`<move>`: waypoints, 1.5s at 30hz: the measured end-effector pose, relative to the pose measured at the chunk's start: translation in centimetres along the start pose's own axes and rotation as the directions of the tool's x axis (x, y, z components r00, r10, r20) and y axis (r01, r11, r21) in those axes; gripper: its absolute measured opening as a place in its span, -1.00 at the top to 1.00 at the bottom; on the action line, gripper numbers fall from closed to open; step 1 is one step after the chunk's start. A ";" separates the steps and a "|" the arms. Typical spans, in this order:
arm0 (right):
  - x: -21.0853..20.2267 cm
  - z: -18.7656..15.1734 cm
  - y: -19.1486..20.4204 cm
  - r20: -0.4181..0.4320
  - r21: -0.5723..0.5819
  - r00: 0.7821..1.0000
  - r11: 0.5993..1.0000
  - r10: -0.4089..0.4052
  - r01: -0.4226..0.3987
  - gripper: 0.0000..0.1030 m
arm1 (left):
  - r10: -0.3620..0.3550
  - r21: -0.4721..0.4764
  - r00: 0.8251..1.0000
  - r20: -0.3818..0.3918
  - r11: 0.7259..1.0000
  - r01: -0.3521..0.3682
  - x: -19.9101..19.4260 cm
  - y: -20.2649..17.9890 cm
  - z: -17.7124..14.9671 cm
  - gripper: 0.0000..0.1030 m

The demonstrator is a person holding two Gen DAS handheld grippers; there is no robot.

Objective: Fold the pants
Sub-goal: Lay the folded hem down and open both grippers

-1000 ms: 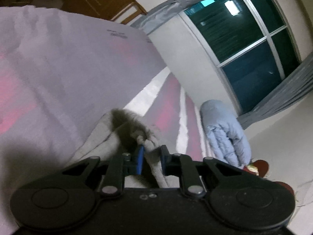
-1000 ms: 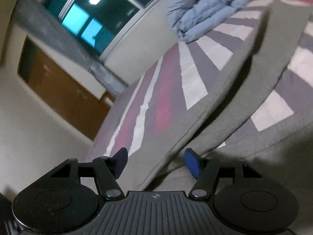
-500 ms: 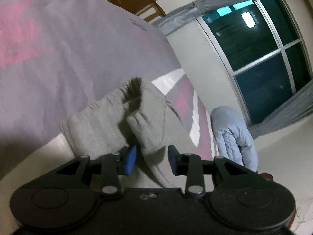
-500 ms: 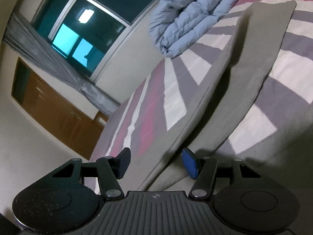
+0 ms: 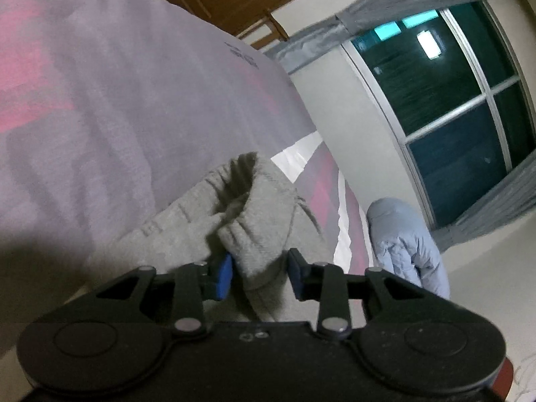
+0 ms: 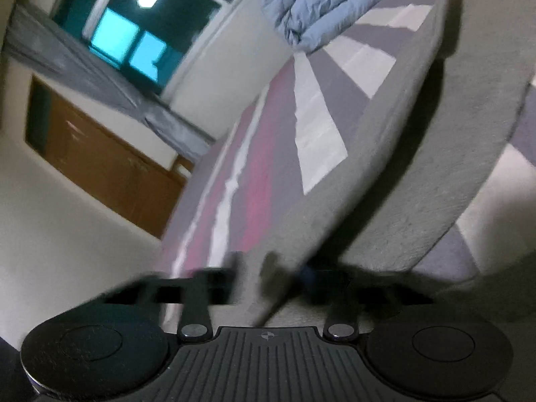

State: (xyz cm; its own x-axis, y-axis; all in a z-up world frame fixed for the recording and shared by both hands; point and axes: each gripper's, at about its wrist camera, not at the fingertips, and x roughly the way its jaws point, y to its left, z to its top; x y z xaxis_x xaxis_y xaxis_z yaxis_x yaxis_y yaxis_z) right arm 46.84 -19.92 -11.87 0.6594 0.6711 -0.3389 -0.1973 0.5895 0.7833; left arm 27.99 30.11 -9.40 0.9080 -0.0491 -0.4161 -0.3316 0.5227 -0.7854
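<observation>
The grey pants lie on a striped bedspread. In the left wrist view their ribbed waistband (image 5: 254,231) is bunched up between the fingers of my left gripper (image 5: 259,273), whose jaws stand apart around the cloth. In the right wrist view a long grey pant leg (image 6: 412,154) runs away toward the far right, one layer lifted over another. My right gripper (image 6: 268,274) is blurred by motion, its jaws closing on the near edge of that leg.
A folded light-blue quilt (image 5: 407,244) lies at the far end of the bed, also in the right wrist view (image 6: 321,6). The pink, white and purple striped bedspread (image 6: 254,184) covers the bed. A dark window (image 5: 445,100) and wooden cabinets (image 6: 110,167) stand beyond.
My left gripper's jaws have opened wider around the waistband, which had been pinched. My right gripper's jaws have moved inward on the pant leg edge, and the view turned.
</observation>
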 end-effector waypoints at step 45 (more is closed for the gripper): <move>-13.7 -13.1 5.4 -0.035 -0.202 0.999 0.978 0.036 -0.043 0.89 | -0.022 0.099 0.993 -0.114 0.995 0.033 -5.5 -0.1 2.9 0.77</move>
State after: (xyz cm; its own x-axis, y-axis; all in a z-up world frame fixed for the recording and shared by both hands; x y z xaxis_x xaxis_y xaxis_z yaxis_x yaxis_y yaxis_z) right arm 27.29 -20.02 -9.83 0.6263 0.7072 -0.3281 -0.3679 0.6391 0.6754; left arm 23.77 32.77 -5.67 0.8799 -0.1575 -0.4483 -0.2742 0.6021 -0.7498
